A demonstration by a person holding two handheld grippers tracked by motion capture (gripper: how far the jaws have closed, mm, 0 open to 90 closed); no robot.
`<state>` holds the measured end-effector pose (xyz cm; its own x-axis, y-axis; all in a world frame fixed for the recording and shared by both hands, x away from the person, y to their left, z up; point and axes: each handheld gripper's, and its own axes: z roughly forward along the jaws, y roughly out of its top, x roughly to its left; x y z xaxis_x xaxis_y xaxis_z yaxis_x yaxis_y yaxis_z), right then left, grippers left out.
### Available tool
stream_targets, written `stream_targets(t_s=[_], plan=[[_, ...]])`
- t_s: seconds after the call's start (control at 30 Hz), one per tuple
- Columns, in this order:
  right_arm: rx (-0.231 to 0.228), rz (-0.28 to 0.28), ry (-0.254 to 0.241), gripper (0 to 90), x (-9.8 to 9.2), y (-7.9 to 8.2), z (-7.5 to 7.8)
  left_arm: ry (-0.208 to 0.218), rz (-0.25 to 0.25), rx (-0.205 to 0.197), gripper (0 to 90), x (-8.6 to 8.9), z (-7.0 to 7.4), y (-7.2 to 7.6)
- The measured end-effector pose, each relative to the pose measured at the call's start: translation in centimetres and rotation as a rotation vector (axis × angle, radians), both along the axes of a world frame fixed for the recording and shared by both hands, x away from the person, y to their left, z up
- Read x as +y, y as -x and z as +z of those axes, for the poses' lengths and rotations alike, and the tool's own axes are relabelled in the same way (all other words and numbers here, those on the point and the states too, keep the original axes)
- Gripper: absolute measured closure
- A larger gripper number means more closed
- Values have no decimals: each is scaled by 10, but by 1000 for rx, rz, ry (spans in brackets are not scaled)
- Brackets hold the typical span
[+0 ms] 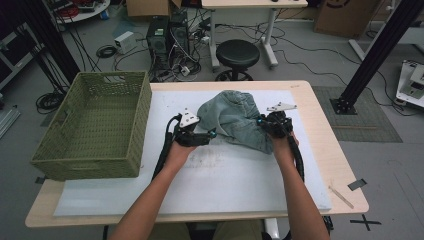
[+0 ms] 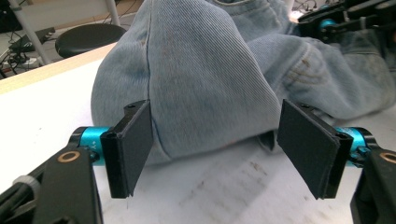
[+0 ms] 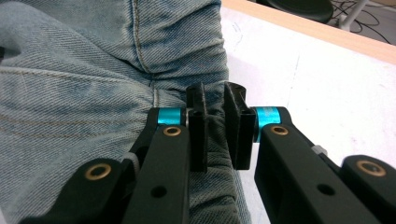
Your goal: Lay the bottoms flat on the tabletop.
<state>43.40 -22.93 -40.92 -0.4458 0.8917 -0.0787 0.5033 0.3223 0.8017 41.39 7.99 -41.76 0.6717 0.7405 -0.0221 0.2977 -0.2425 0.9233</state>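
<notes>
At the bottom of the high view two bare forearms rise from the lower edge toward the middle of the frame, each hand holding a black two-jaw gripper with blue fittings. The left gripper [image 1: 212,134] sits just left of centre, the right gripper [image 1: 261,121] just right of centre, and between them lies a crumpled pair of pale blue denim jeans [image 1: 232,116].

The jeans are bunched into a rounded heap on the white mat [image 1: 225,175] that covers the light wooden table [image 1: 330,145], in the middle of the frame and slightly above centre. In the left gripper view the cloth is washed-out blue with a fine twill weave, a long straight seam running down the front of the mound, a few small rusty specks, and orange-tan stitching along a curved seam at right. The heap stands up in the upper middle of that frame and its lower edge rests on the mat.

The left gripper's jaws stand wide apart, one at lower left and one at lower right of its view, with the denim between and beyond them and neither pad pressing on it. In the right gripper view, the jaws are drawn close together at frame centre and pinch a thin fold of the denim.

An olive-green woven rectangular basket [image 1: 95,125] occupies the left part of the high view, well apart from the jeans.
</notes>
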Motion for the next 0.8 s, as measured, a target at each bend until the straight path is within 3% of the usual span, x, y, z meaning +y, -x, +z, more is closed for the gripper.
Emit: stream_targets(t_s=[0.1, 0.17, 0.23, 0.3, 0.33, 0.43, 0.53, 0.6, 0.73, 0.8], plan=[[-1, 4, -12, 806, -1, 1, 0, 5, 11, -6, 253, -7, 3, -7], [-1, 10, -25, 789, -1, 2, 0, -18, 26, 9, 253, -13, 2, -13], [-1, 8, -58, 706, -3, 3, 1, -58, 41, 31, 273, -19, 1, -18], [-3, 2, -134, 611, -7, 9, 5, -111, 51, 48, 529, -25, 0, -21], [-12, 9, -169, 587, -8, 14, 7, -118, 57, 63, 628, -26, -1, -22], [-61, 60, -209, 568, -9, 34, 14, -106, 78, 86, 809, -29, -3, -23], [-92, 131, -229, 579, -3, 60, 17, -100, 79, 82, 822, -30, -3, -22], [-91, 196, -202, 601, 5, 72, 14, -98, 79, 78, 823, -28, -1, -22], [-70, 297, -199, 606, 24, 83, 6, -79, 77, 89, 828, -25, 1, -21], [-54, 322, -196, 605, 35, 86, 2, -69, 76, 91, 829, -24, 1, -21]])
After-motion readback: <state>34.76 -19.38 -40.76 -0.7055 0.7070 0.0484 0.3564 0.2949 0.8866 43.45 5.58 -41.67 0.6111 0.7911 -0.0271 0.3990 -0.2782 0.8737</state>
